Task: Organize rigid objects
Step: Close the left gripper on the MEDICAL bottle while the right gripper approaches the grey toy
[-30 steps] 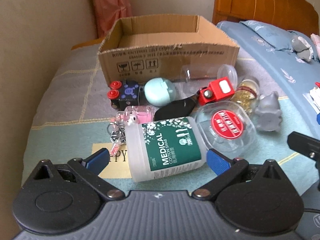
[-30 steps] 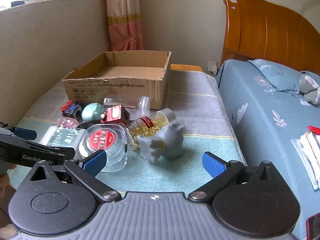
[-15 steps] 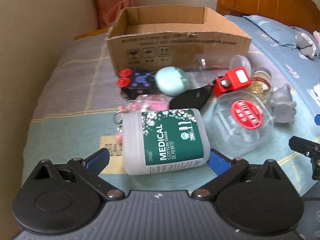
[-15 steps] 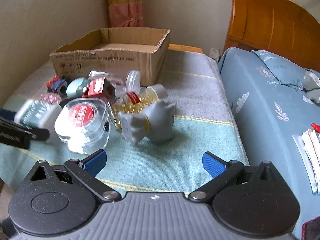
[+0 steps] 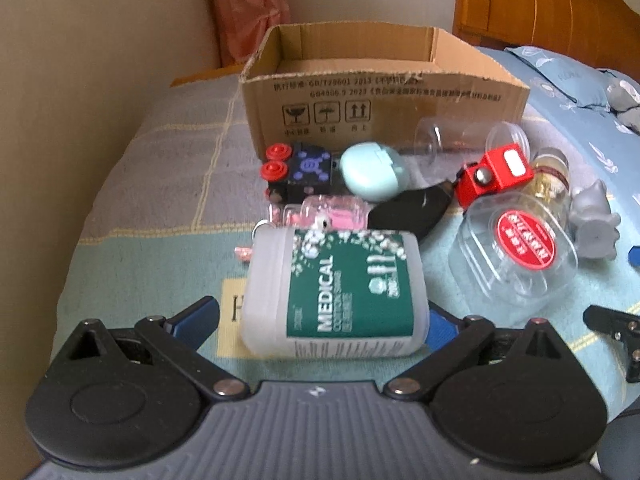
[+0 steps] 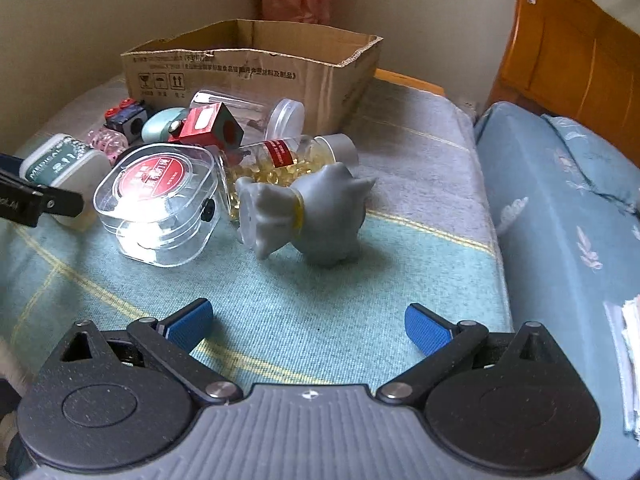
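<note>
A white cotton swab box with a green MEDICAL label (image 5: 334, 294) lies between the open fingers of my left gripper (image 5: 320, 320); it also shows in the right wrist view (image 6: 60, 166). Whether the pads touch it I cannot tell. Behind it lie a pink keychain (image 5: 328, 214), a mint case (image 5: 372, 172), a black cube with red buttons (image 5: 298, 170), a red toy (image 5: 494, 172) and a clear box with a red label (image 5: 516, 248). My right gripper (image 6: 308, 326) is open and empty, short of a grey elephant figure (image 6: 308, 212) and a capsule bottle (image 6: 288, 158).
An open cardboard box (image 5: 380, 80) stands at the back of the blanket-covered surface (image 6: 320, 300); it looks empty. A clear tube (image 5: 468, 136) lies in front of it. A wall runs along the left, a bed with a blue sheet (image 6: 560, 220) along the right.
My left gripper has moved forward, so the swab box now sits deep between its fingers. My right gripper has moved closer to the elephant figure and lower.
</note>
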### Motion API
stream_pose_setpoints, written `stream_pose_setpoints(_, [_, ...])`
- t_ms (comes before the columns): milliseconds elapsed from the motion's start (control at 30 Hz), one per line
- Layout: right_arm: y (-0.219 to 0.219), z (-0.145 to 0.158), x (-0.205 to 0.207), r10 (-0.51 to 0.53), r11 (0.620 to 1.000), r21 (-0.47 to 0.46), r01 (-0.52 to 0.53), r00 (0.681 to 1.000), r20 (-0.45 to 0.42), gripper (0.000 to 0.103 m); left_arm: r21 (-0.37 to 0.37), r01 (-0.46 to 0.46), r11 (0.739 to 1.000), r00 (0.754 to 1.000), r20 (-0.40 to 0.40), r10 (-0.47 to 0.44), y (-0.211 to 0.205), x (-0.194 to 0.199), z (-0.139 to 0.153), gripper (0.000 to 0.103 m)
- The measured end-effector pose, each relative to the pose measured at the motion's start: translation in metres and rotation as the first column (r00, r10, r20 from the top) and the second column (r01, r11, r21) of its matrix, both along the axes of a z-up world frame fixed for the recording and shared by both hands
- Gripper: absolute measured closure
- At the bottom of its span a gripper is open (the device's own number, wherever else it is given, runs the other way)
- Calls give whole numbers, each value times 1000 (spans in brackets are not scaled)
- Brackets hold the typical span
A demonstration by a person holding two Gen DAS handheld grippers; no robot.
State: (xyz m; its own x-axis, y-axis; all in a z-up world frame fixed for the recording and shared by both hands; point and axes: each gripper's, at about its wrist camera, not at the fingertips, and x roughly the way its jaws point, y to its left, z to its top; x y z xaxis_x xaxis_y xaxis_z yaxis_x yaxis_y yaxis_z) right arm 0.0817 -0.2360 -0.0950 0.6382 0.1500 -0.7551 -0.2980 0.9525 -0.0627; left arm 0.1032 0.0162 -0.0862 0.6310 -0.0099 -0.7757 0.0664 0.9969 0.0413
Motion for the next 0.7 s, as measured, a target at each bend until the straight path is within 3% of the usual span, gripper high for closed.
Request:
stream_pose_setpoints(167, [-6,-2,11,45,998,38,-46,999,7,0,-7,19,1000,1000,-14,-20,-5,8,-3,20])
stream_pose_setpoints(700, [4,7,51,189,981,36,-190,981,34,1,-17,22,1000,999,-33,-23,-4,12,-4,20])
